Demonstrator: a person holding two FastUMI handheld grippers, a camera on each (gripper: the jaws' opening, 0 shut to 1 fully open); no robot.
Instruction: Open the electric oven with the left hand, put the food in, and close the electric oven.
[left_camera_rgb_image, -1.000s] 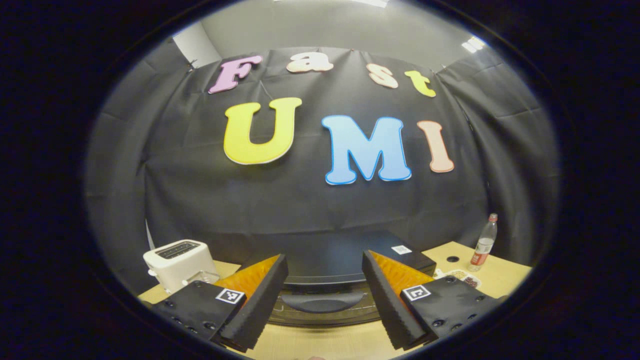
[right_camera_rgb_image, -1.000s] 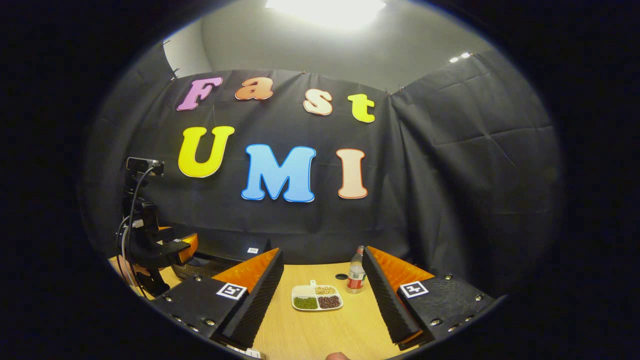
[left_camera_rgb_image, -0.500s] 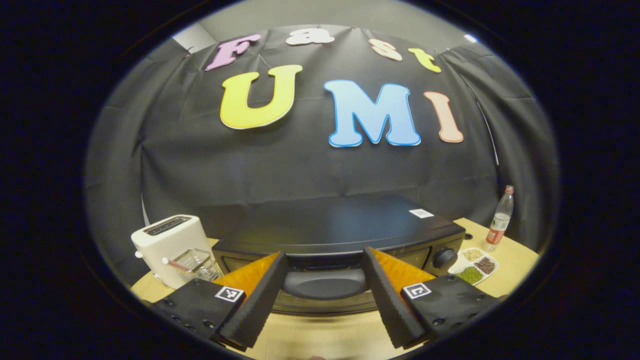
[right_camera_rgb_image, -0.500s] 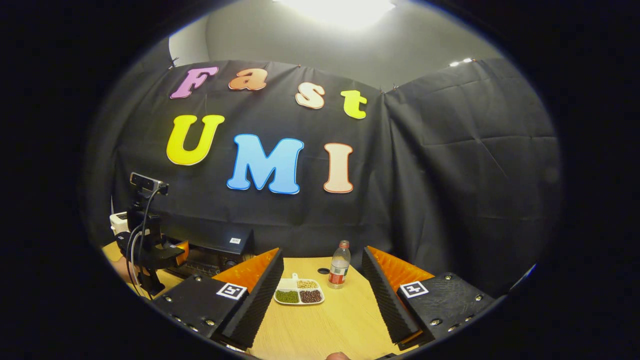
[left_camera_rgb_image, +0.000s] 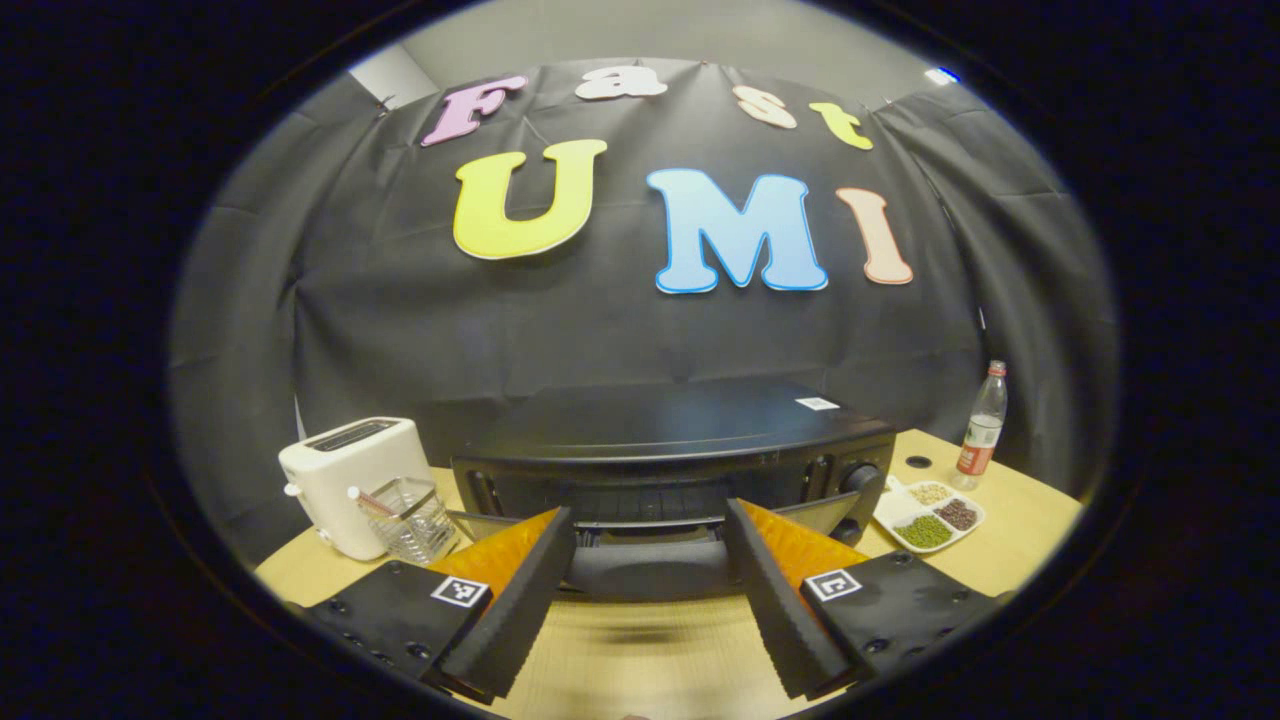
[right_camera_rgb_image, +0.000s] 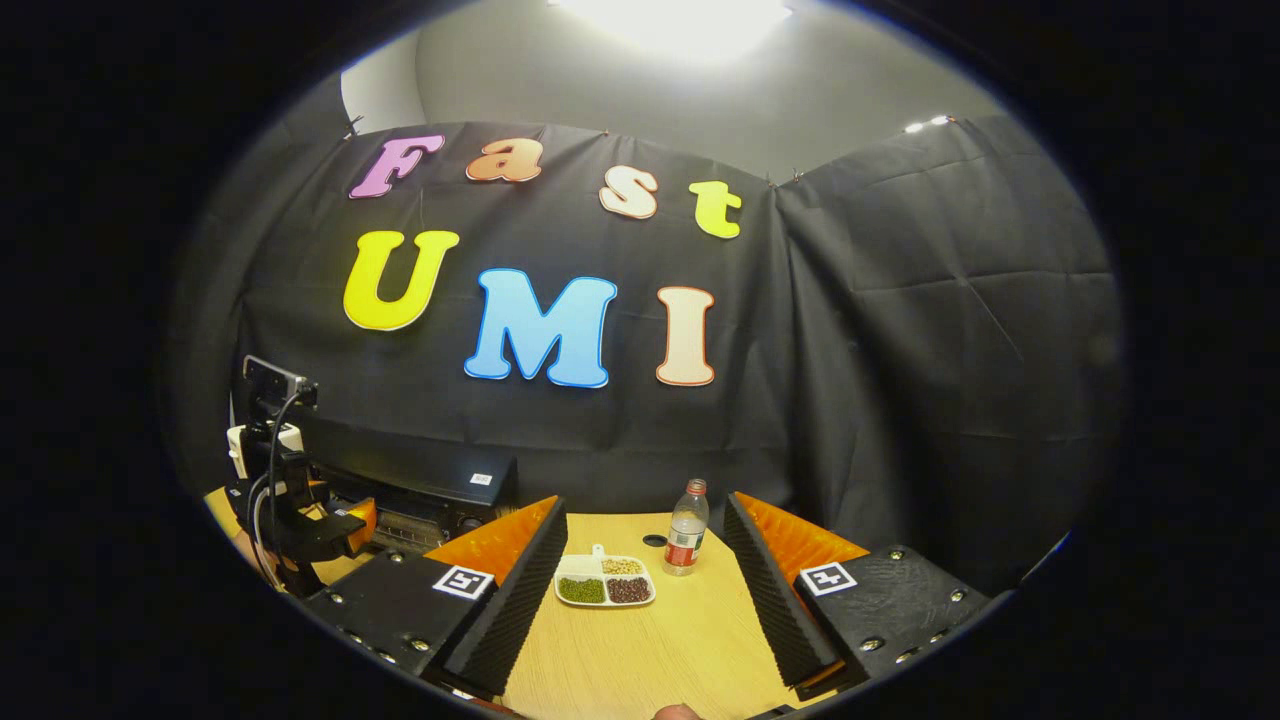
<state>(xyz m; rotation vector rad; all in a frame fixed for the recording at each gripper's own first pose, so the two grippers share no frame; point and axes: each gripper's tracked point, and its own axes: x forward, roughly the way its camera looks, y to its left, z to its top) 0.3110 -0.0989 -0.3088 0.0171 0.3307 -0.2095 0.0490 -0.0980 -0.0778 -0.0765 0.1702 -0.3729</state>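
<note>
On the wooden bench (left_camera_rgb_image: 1010, 515), seen from the left gripper view, the black electric oven (left_camera_rgb_image: 680, 440) stands against the booth's dark cloth wall, its door tipped partly open so the racks inside show above it. The door handle (left_camera_rgb_image: 645, 575) lies between the spread fingers of the left gripper (left_camera_rgb_image: 648, 590), which are released and press on nothing. A white toaster (left_camera_rgb_image: 350, 480) and a clear glass container (left_camera_rgb_image: 410, 518) sit to the oven's left. To its right rests the food, a white divided plate (left_camera_rgb_image: 930, 510) of beans and grains, and past it a plastic bottle (left_camera_rgb_image: 980, 428) stands upright.

In the right gripper view, the right gripper (right_camera_rgb_image: 645, 600) hangs above the bench with fingers parted wide, gripping nothing. The plate (right_camera_rgb_image: 605, 583) and bottle (right_camera_rgb_image: 685, 540) lie beyond it, with the oven (right_camera_rgb_image: 430, 490) off to the left, where the other gripper (right_camera_rgb_image: 300, 505) hovers near its front.
</note>
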